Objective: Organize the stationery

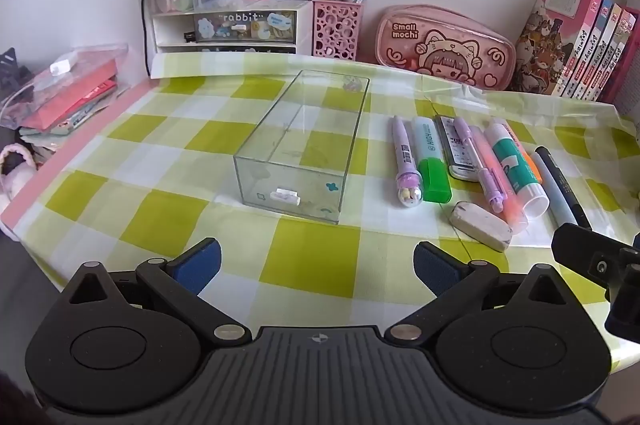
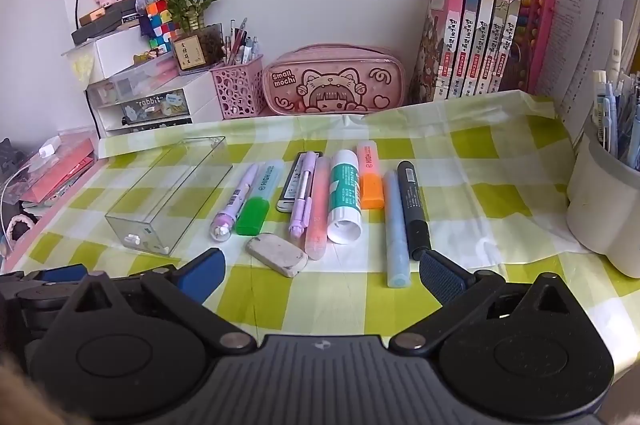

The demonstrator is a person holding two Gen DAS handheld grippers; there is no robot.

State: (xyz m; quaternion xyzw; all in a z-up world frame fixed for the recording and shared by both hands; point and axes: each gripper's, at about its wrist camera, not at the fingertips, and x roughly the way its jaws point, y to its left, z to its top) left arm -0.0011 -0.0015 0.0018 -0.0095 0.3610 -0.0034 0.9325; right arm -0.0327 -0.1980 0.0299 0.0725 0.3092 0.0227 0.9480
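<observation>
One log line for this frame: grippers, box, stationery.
left gripper: open, empty | right gripper: open, empty | clear box: empty on checked cloth | stationery row: beside box, untouched | eraser: nearest

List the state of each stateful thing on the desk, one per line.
Clear box: lying on the cloth, open-topped, empty.
Green highlighter: capped, lying flat.
Orange highlighter: capped, lying flat.
Glue stick: capped, on its side.
Eraser: loose, lying flat.
Pink pencil case: standing by the wall; zip not readable.
Left gripper: open, empty.
Right gripper: open, empty.
</observation>
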